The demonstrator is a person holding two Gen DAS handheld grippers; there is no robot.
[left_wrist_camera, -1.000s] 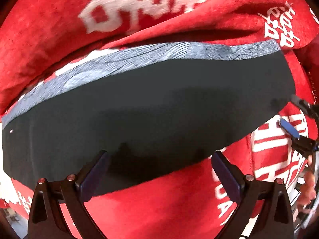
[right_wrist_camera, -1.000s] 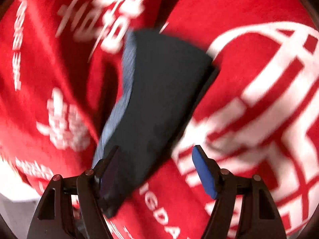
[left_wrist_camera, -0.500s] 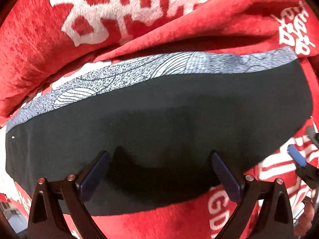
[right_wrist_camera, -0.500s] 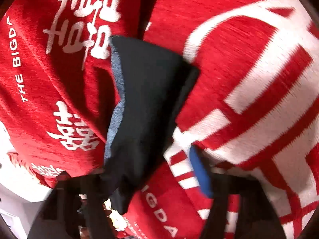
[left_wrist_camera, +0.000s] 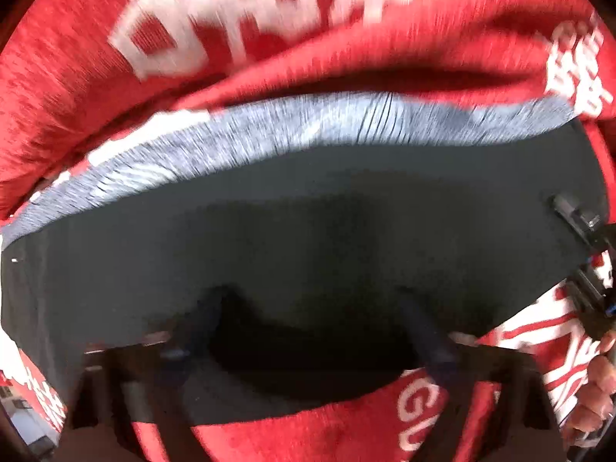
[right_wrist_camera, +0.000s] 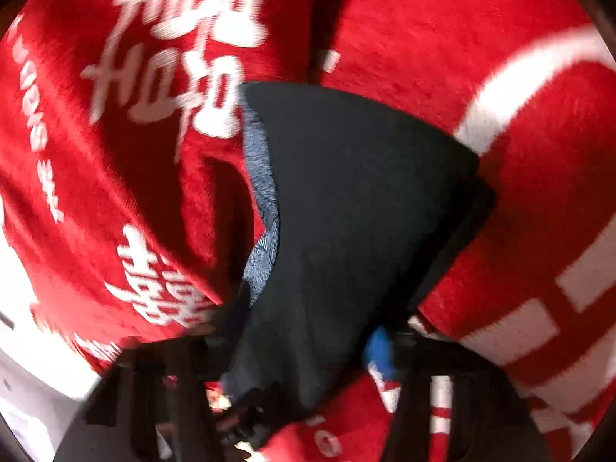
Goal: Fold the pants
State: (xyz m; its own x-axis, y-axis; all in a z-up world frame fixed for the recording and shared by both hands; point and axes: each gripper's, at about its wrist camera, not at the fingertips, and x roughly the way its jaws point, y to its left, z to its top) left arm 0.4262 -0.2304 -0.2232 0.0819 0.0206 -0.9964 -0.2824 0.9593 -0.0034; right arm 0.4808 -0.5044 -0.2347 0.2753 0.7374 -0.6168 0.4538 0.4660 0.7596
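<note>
The folded dark pants (left_wrist_camera: pixel 308 231) with a grey patterned waistband (left_wrist_camera: pixel 269 131) lie across a red blanket (left_wrist_camera: pixel 192 38). My left gripper (left_wrist_camera: pixel 312 331) is open, its fingers straddling the near edge of the pants, low over the cloth. In the right wrist view the pants (right_wrist_camera: pixel 358 211) run away from me as a narrow dark stack. My right gripper (right_wrist_camera: pixel 304 338) is open with the near end of the pants between its fingers. The right gripper also shows at the right edge of the left wrist view (left_wrist_camera: pixel 585 254). Both views are motion-blurred.
The red blanket (right_wrist_camera: pixel 462 38) with white lettering covers the whole surface and bunches into a ridge behind the waistband (left_wrist_camera: pixel 385 73). A pale floor or wall (right_wrist_camera: pixel 23 365) shows at the lower left of the right wrist view.
Both grippers have moved forward and down over the pants. The left one now straddles the near edge; the right one has slid in around the end of the stack.
</note>
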